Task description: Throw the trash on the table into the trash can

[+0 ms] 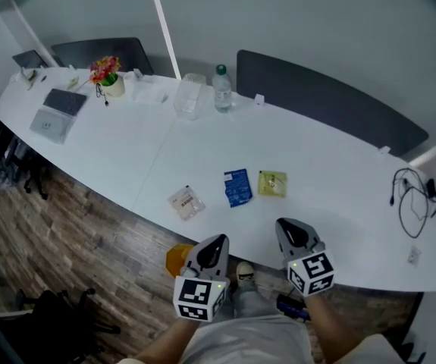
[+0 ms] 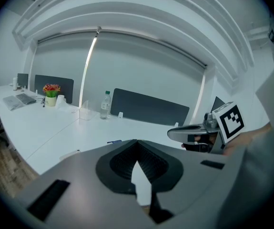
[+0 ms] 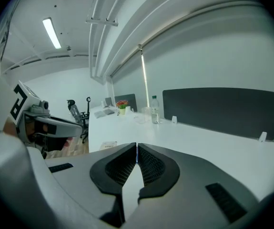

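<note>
Three pieces of trash lie near the white table's (image 1: 331, 173) front edge: a clear wrapper (image 1: 186, 202), a blue packet (image 1: 237, 187) and a yellow-green packet (image 1: 272, 183). My left gripper (image 1: 218, 240) hovers just off the table edge, below the wrapper and blue packet, jaws shut and empty. My right gripper (image 1: 285, 224) sits at the edge below the yellow-green packet, also shut on nothing. An orange bin (image 1: 177, 258) stands on the floor under the table, half hidden by the left gripper. In the left gripper view the shut jaws (image 2: 137, 142) face the table, with the right gripper (image 2: 198, 133) alongside.
A water bottle (image 1: 221, 88), a clear container (image 1: 189, 95) and a flower pot (image 1: 108, 74) stand along the far edge. A laptop (image 1: 57, 114) lies at the left end. Cables (image 1: 411, 199) trail at the right. Office chairs (image 1: 5, 165) crowd the left floor.
</note>
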The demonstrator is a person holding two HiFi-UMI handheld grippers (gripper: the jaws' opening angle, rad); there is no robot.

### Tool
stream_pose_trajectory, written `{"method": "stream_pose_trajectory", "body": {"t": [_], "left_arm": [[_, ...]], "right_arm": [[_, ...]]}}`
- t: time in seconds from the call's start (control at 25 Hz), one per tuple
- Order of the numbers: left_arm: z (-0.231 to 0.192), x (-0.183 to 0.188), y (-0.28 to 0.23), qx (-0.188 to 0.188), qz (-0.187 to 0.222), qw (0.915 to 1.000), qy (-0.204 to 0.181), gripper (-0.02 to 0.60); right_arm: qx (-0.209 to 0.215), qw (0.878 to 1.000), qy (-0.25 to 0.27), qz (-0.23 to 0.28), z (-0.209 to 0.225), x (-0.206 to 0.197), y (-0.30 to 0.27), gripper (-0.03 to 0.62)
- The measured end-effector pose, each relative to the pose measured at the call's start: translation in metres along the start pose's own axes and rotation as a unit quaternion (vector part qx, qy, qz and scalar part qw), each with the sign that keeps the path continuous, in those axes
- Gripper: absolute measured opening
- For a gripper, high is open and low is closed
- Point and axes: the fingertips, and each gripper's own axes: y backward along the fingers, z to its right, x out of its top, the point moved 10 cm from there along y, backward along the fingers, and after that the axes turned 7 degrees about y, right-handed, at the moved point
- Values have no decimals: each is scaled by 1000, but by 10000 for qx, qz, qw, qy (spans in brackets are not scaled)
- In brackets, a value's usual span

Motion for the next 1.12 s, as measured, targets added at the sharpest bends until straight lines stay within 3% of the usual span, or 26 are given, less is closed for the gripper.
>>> {"method": "stream_pose_trajectory", "body": {"t": [0.64, 0.76, 1.12], "left_arm": [[-12, -10, -66, -23, -304, 9995, 54, 0], [-14, -11, -75, -19, -355, 9993, 68, 0], [-20, -21, -90, 49, -519, 9985, 189, 0]], "right_arm": [[-292, 9981, 10, -544, 54, -40, -58, 42], [-299, 9973, -20, -671, 63, -46, -69, 144], [-227, 9935, 10, -1116, 85, -62, -99, 238]]}}
